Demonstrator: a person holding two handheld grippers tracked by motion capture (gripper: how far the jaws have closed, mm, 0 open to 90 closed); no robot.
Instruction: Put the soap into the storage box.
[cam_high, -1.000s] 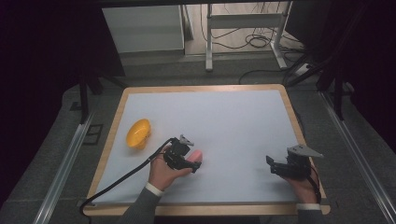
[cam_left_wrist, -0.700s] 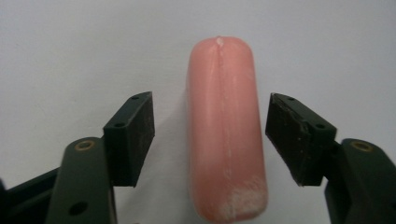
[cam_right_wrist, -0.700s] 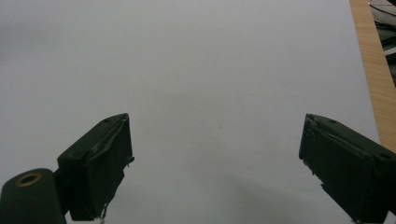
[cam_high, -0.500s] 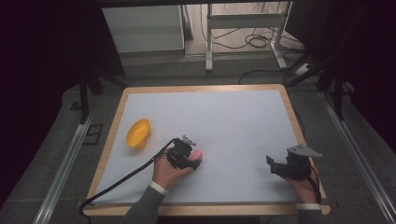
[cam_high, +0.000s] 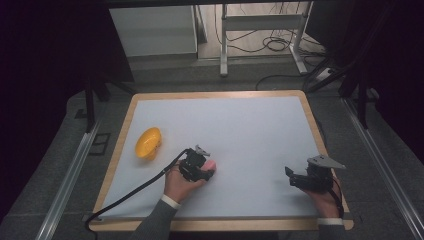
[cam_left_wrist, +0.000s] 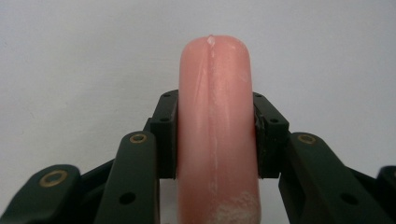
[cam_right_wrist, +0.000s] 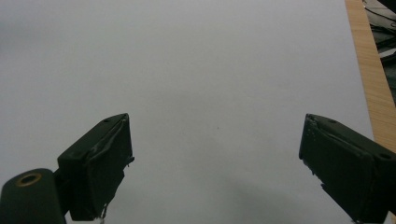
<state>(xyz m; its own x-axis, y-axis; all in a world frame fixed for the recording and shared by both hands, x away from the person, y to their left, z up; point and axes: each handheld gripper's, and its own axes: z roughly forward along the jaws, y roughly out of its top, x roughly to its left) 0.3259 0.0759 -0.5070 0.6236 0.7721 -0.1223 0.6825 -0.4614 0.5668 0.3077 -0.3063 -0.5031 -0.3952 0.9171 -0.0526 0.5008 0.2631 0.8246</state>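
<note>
Left gripper (cam_left_wrist: 217, 140) squeezed tight on a pink sausage (cam_left_wrist: 215, 116), right gripper (cam_right_wrist: 215, 163) wide open and empty; next, probably lift toward the yellow bowl (cam_high: 148, 143).

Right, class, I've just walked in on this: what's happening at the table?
A person works at a table with a gripper in each hand. The left gripper is shut on a pink sausage, low over the white surface. The right gripper is open and holds nothing, near the table's right edge. A yellow bowl sits apart on the left.
</note>
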